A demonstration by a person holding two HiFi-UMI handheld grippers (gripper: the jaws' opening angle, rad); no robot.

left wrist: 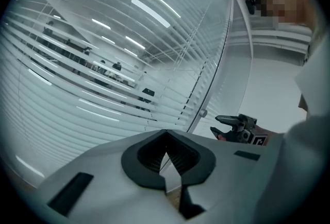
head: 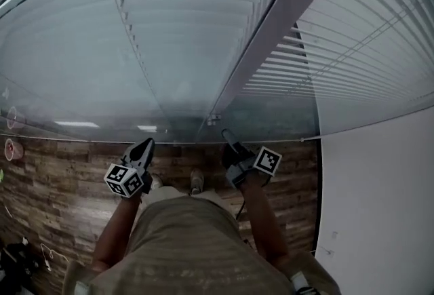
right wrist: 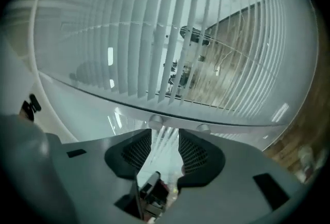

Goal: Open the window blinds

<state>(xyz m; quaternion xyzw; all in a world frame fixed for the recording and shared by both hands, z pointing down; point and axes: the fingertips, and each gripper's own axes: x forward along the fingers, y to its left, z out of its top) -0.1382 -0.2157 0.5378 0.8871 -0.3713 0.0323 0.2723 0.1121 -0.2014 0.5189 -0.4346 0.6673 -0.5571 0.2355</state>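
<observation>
**A:** What do the jaws hold?

**B:** Nothing. The right gripper (right wrist: 164, 134) has its jaws partly apart with only air between them. The left gripper (left wrist: 165, 138) has its jaws together, also empty.

**A:** Where are the blinds?

**B:** The blinds (right wrist: 154, 37) hang behind glass (head: 81, 83) straight ahead, with the slats running level. A small knob (right wrist: 155, 121) on the frame (head: 285, 29) sits just beyond the right jaws, so that hand looks nearer.

Office interior, glass partition walls (head: 102, 93) with white slatted blinds (head: 183, 9), wood-plank floor (head: 61, 185), strip lights (head: 76, 124) reflected in glass
</observation>
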